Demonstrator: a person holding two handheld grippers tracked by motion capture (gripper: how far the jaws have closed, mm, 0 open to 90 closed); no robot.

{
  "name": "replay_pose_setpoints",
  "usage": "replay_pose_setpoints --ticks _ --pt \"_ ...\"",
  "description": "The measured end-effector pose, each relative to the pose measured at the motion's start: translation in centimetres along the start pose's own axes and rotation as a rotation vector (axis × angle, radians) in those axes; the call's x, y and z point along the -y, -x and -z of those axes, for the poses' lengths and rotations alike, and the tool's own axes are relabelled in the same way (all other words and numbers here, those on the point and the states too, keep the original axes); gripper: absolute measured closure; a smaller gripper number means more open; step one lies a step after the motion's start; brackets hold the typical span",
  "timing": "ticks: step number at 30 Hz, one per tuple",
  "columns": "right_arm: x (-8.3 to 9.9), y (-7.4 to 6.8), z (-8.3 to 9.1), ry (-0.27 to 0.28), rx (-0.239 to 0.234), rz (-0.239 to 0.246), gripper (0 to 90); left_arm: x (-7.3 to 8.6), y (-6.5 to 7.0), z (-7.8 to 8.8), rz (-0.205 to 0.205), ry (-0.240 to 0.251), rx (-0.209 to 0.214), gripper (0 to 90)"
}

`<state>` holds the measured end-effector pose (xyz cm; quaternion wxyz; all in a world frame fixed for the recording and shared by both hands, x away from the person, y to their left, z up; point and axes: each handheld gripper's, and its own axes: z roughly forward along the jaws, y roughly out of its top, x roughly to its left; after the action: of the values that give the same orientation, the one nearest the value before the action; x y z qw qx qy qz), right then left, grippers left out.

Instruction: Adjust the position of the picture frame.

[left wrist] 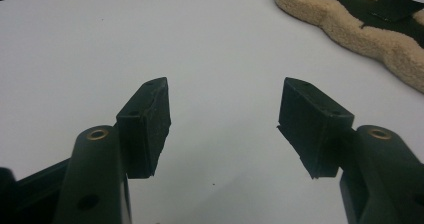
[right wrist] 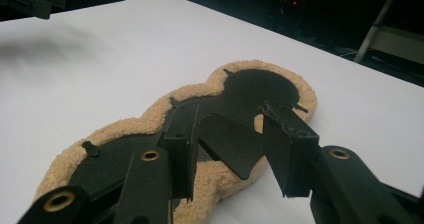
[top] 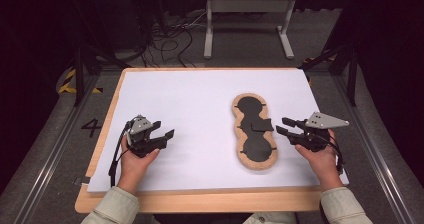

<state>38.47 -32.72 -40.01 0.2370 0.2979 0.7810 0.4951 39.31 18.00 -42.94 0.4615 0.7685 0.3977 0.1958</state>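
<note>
Left gripper [top: 169, 136]: jaws apart, nothing between them, over bare white board [top: 190, 99]. Right gripper [top: 279, 125]: jaws apart, astride a raised black flap [right wrist: 231, 144] without visibly pressing it. The flap belongs to the fleece-edged black pad [top: 254, 130], lying directly ahead of the right gripper and well right of the left. Beyond the table: cables [top: 172, 41] and a grey metal stand [top: 248, 19].

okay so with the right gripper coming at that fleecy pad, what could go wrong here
The right gripper stands open around the raised black flap at the pad's waist; closing off-centre might pinch only its thin edge, which could slip out. The fleece pad lies loose on the white board, so a pull on the flap may drag or fold it. The left gripper hovers open, well aside, too far to steady it.
</note>
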Motion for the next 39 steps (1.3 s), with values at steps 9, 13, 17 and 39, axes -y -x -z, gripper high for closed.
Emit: replay_pose_setpoints --ticks 9,13,17,39 --pt "-0.3 0.0 0.2 -0.037 0.016 -0.001 61.1 -0.1 0.2 0.1 -0.002 0.005 0.001 38.1" --pt "-0.6 -0.1 0.2 -0.057 0.022 0.001 61.7 -0.1 0.2 0.2 0.005 -0.002 -0.002 38.2" --pt "-0.9 -0.3 0.1 -0.120 0.030 0.003 61.4 -0.1 0.2 0.2 0.010 -0.010 -0.005 38.2" --pt "-0.8 -1.3 -2.0 -0.436 0.041 0.050 90.0 -0.2 0.2 0.1 0.011 -0.023 -0.013 38.1"
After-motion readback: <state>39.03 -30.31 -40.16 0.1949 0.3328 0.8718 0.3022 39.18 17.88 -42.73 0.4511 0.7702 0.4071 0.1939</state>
